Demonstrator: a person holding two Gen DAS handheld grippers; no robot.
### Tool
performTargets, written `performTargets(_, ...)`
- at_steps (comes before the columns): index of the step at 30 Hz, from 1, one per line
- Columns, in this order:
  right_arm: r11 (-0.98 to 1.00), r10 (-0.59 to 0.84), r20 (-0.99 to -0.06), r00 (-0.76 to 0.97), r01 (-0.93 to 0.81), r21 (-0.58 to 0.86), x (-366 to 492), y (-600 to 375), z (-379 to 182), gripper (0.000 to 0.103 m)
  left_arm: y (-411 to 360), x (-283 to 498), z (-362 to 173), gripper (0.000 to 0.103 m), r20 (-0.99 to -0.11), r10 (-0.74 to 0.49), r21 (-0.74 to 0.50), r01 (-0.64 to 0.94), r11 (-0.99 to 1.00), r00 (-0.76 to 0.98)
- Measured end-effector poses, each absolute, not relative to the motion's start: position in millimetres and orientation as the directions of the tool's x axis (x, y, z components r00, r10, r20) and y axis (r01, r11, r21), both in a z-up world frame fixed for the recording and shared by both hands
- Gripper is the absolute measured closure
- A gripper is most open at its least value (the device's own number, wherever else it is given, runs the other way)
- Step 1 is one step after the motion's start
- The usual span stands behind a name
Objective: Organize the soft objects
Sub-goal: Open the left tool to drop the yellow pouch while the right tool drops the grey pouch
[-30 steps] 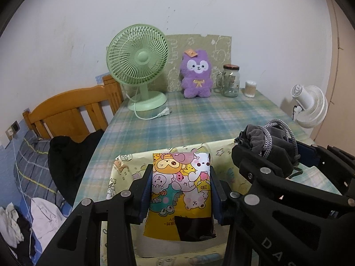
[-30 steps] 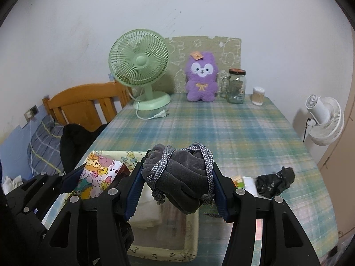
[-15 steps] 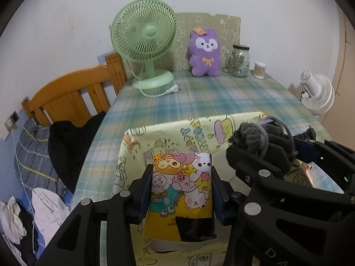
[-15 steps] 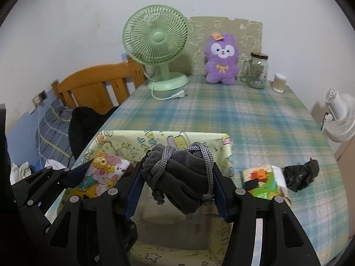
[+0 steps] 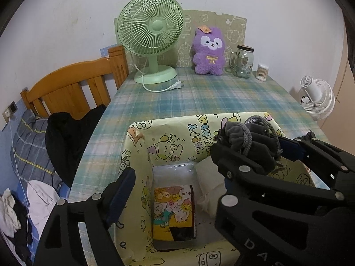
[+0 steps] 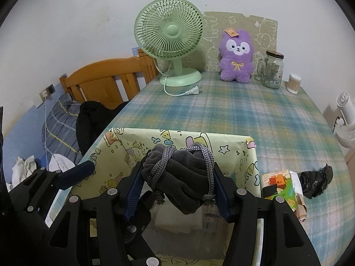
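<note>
Table (image 5: 199, 97): plaid cloth, far end kept for standing items – green fan (image 5: 153, 35), purple plush (image 5: 208, 51), jar (image 5: 243, 63) – so the near end is free as the work zone.

Box (image 5: 173, 133): open-topped, cartoon-print lining, at the near edge of the table, directly under both tongs. Judged to be the collecting bin for the soft things; its place lets either hand drop in from above without reaching.

Left tongs (image 5: 175, 177): jaws have just been opening and now stand wide apart, nothing pressed between them. One blue pad (image 5: 121, 195) shows at the left; the other finger is hidden behind the right tongs.

Pack (image 5: 174, 208): soft tissue pack, cartoon wrapper, lying flat on the box floor at the left, below the open left tongs and clear of the pad. Reads as released; a pale item lies beside it to the right.

Right tongs (image 6: 177, 186): jaws have eased open slightly, yet both blue pads still flank and touch the bundle, so I count it as gripped. Held over the box's right half, beside the pack rather than on it.

Bundle (image 6: 179, 177): grey glove roll tied with cord, not yet in the box.

Outside the box, right: second pack (image 6: 280, 188) and a black item (image 6: 316, 180), both still to be collected.
</note>
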State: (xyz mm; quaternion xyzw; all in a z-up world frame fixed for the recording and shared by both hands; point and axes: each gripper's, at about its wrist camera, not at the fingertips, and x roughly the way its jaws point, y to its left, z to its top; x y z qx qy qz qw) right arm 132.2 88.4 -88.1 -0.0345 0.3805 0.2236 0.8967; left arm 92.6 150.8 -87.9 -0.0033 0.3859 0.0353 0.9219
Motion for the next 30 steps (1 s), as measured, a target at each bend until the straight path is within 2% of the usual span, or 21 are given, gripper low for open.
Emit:
performTargets(2, 0.907, 0.356, -0.699, 0.62, -0.408, 0.1, 133, 86, -89, 0.019, 148, 93, -88, 0.015, -0.712, 0.059, 0.022, -0.061, 0.998, 0.7)
performTargets(4, 0.913, 0.345, -0.699, 0.627, -0.396, 0.096, 134, 84, -89, 0.015, 147, 93, -88, 0.014, -0.71, 0.057, 0.024, -0.058, 0.998, 0.702)
performTargets(10, 0.925, 0.315, -0.699, 0.641, -0.373, 0.075, 132, 78, -87, 0.014, 144, 94, -88, 0.01, -0.709, 0.065, 0.033, -0.059, 0.998, 0.703)
performTargets(30, 0.951, 0.26, -0.646, 0.718, -0.308, 0.041, 112, 36, -60, 0.013, 107, 81, -65, 0.009, -0.66, 0.05, 0.054, -0.02, 0.998, 0.75)
